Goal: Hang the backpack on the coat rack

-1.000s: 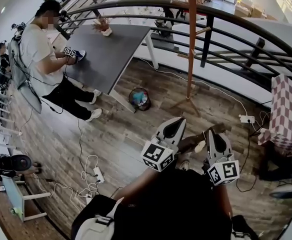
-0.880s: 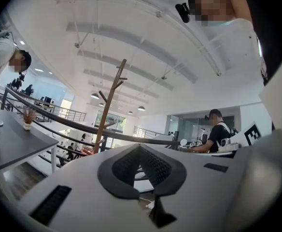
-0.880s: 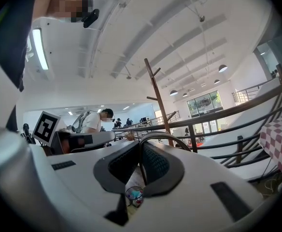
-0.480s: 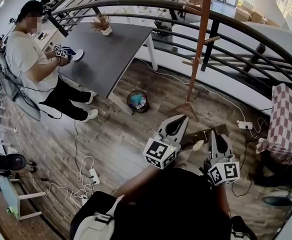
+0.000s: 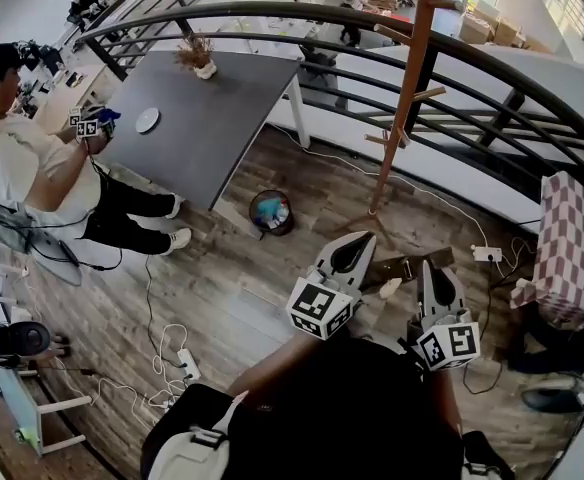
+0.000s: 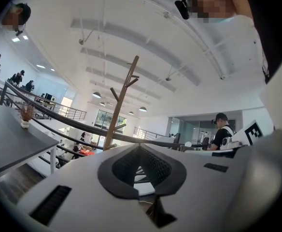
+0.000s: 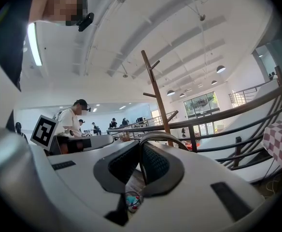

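Observation:
The wooden coat rack (image 5: 400, 108) stands by the curved railing, ahead of both grippers; it also rises in the left gripper view (image 6: 118, 108) and the right gripper view (image 7: 156, 93). A black bulk that looks like the backpack (image 5: 352, 408) fills the lower middle, under and behind the grippers. My right gripper (image 5: 434, 268) (image 7: 141, 146) is shut on a thin grey strap loop (image 7: 166, 135) that arcs over its right jaw. The left gripper (image 5: 357, 240) (image 6: 141, 149) is shut, and nothing shows between its pads. Both point towards the rack, well short of it.
A grey table (image 5: 202, 118) stands to the left with a seated person (image 5: 32, 168) beside it. A small bin (image 5: 272, 211) sits on the wooden floor near the rack's foot. Cables and a power strip (image 5: 187, 363) lie at the left. A checkered cloth (image 5: 577, 238) is at the right.
The head view has swung: the coat rack sits further right and higher in frame, and the seated person has slid left. Both grippers keep the same pose.

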Action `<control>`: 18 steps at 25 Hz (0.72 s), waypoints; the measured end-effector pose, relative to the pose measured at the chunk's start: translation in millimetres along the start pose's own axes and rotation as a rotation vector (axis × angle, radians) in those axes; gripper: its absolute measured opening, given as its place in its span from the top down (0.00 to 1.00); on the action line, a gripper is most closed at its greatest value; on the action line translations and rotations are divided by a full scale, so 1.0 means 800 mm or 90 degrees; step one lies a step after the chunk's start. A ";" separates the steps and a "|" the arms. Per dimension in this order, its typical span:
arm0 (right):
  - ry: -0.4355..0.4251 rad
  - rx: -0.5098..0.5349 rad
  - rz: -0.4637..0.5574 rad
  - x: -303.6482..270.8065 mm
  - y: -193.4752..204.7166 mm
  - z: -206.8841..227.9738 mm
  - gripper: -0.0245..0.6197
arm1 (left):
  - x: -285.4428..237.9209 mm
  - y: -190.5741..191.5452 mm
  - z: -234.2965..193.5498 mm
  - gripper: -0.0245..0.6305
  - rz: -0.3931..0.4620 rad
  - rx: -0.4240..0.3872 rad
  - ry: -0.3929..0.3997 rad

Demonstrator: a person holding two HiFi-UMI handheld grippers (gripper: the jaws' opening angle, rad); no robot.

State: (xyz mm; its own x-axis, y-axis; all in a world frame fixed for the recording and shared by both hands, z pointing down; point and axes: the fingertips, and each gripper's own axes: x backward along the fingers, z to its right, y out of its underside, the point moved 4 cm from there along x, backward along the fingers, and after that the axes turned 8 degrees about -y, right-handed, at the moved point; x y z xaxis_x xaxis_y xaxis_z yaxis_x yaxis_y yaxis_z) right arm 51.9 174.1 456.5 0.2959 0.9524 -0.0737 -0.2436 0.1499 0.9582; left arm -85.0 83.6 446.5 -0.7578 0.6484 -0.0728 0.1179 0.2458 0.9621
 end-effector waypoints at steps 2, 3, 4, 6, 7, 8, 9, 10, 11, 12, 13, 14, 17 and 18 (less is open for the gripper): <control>0.008 0.001 -0.002 -0.009 -0.002 -0.003 0.92 | -0.003 -0.004 -0.009 0.95 -0.001 0.000 0.006; 0.011 0.001 -0.002 -0.013 -0.002 -0.004 0.92 | -0.005 -0.005 -0.013 0.95 -0.002 -0.002 0.010; 0.015 0.001 -0.002 -0.016 -0.003 -0.005 0.92 | -0.006 -0.006 -0.016 0.95 -0.004 -0.003 0.014; 0.019 0.002 -0.001 -0.022 -0.002 -0.003 0.92 | -0.011 -0.007 -0.020 0.95 -0.007 -0.006 0.024; 0.022 0.002 -0.001 -0.024 -0.002 -0.002 0.92 | -0.013 -0.007 -0.021 0.95 -0.008 -0.008 0.030; 0.026 0.000 0.000 -0.026 -0.002 0.001 0.92 | -0.016 -0.006 -0.022 0.95 -0.010 -0.009 0.035; 0.031 -0.004 0.001 -0.027 -0.002 0.003 0.92 | -0.020 -0.006 -0.022 0.95 -0.011 -0.011 0.040; 0.035 -0.009 0.002 -0.029 -0.002 0.006 0.92 | -0.024 -0.006 -0.022 0.95 -0.013 -0.013 0.044; 0.038 -0.014 0.003 -0.029 -0.001 0.009 0.92 | -0.027 -0.005 -0.022 0.95 -0.015 -0.013 0.046; 0.039 -0.018 0.003 -0.028 -0.001 0.011 0.92 | -0.029 -0.005 -0.021 0.95 -0.017 -0.011 0.048; 0.038 -0.019 0.002 -0.027 -0.001 0.012 0.92 | -0.031 -0.005 -0.020 0.95 -0.018 -0.009 0.048; 0.037 -0.020 0.003 -0.026 -0.002 0.014 0.92 | -0.032 -0.005 -0.018 0.95 -0.018 -0.007 0.049; 0.033 -0.017 0.006 -0.026 -0.006 0.025 0.92 | -0.044 -0.004 -0.011 0.95 -0.017 -0.007 0.050; 0.030 -0.015 0.006 -0.027 -0.008 0.029 0.92 | -0.049 -0.004 -0.009 0.95 -0.016 -0.007 0.049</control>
State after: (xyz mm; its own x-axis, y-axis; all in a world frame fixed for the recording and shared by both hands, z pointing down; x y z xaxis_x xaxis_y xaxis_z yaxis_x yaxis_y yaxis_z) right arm 68.5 146.3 458.7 0.2500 0.9651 -0.0775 -0.2677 0.1458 0.9524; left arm -60.2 52.1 448.0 -0.8071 0.5854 -0.0766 0.0916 0.2524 0.9633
